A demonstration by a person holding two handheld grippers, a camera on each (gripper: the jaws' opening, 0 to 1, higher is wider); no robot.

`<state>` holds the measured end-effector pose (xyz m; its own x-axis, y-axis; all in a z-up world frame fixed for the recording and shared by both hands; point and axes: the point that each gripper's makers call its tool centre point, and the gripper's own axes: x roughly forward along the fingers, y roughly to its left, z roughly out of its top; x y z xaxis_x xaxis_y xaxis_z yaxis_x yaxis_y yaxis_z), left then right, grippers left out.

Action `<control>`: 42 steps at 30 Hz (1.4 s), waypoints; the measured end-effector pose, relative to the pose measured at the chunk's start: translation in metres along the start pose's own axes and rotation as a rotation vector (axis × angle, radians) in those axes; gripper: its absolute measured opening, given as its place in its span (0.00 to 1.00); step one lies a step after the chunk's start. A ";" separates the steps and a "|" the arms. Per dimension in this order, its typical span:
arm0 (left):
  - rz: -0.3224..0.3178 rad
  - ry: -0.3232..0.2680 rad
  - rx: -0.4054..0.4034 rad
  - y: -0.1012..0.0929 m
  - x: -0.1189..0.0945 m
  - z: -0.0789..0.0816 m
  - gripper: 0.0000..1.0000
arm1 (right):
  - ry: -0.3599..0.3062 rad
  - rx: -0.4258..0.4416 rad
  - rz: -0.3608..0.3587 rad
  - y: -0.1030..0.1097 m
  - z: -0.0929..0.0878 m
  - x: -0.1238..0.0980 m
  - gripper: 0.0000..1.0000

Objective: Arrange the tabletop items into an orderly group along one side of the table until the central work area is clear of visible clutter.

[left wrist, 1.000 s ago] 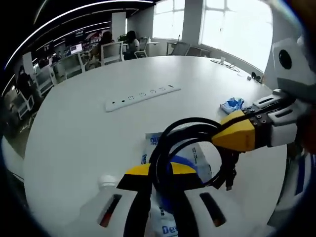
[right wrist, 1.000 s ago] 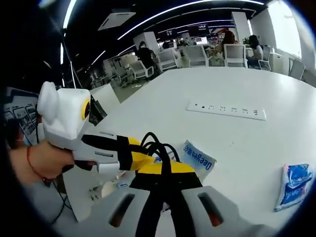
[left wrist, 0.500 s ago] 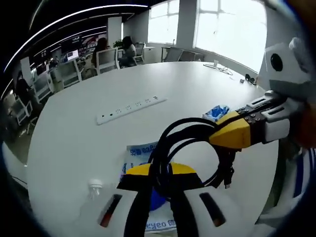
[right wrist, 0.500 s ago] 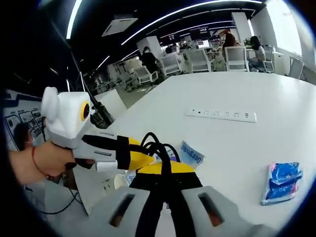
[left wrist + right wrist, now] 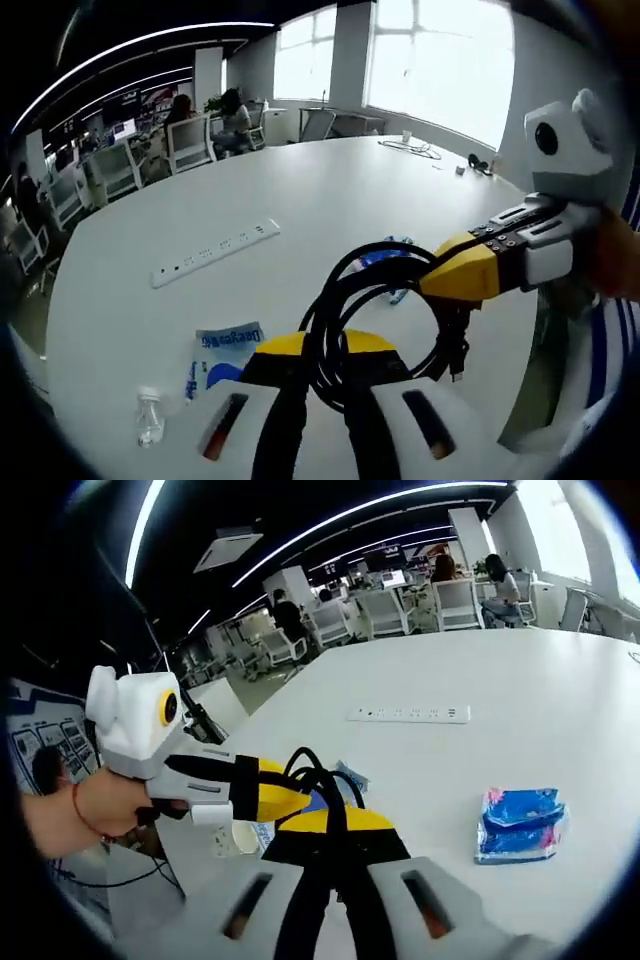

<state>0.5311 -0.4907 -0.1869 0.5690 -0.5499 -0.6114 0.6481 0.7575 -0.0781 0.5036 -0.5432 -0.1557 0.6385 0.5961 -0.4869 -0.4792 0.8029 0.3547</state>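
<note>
A coiled black cable (image 5: 345, 300) hangs in the air between both grippers. My left gripper (image 5: 320, 350) is shut on the coil's lower side. My right gripper (image 5: 450, 280) comes in from the right, shut on the coil's upper right. In the right gripper view, my right gripper (image 5: 335, 825) clamps the cable (image 5: 320, 770), and the left gripper (image 5: 290, 798) grips it from the left. On the white round table (image 5: 330, 190) lie a white power strip (image 5: 210, 255), a blue-and-white packet (image 5: 225, 350), a small clear bottle (image 5: 150, 415) and a blue pouch (image 5: 520, 825).
A hand (image 5: 85, 810) holds the left gripper near the table's edge. Small cables and items (image 5: 430, 155) lie at the table's far side by the windows. Office chairs (image 5: 400, 590) and seated people stand beyond the table.
Both grippers have swung to the right together with the cable coil still clamped. The packet, the bottle and the power strip now sit further left and look smaller.
</note>
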 end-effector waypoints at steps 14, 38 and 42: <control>-0.097 0.023 0.044 -0.073 0.030 0.013 0.08 | -0.018 0.079 -0.044 -0.047 -0.018 -0.058 0.00; -0.190 0.193 0.058 -0.134 0.122 -0.022 0.08 | 0.076 0.241 -0.087 -0.143 -0.085 -0.064 0.00; -0.199 0.224 0.044 -0.133 0.136 -0.031 0.08 | 0.102 0.239 -0.097 -0.149 -0.090 -0.061 0.00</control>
<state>0.5065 -0.6555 -0.2839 0.3065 -0.5910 -0.7462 0.7595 0.6243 -0.1825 0.4814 -0.6996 -0.2509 0.6051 0.5221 -0.6011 -0.2550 0.8423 0.4749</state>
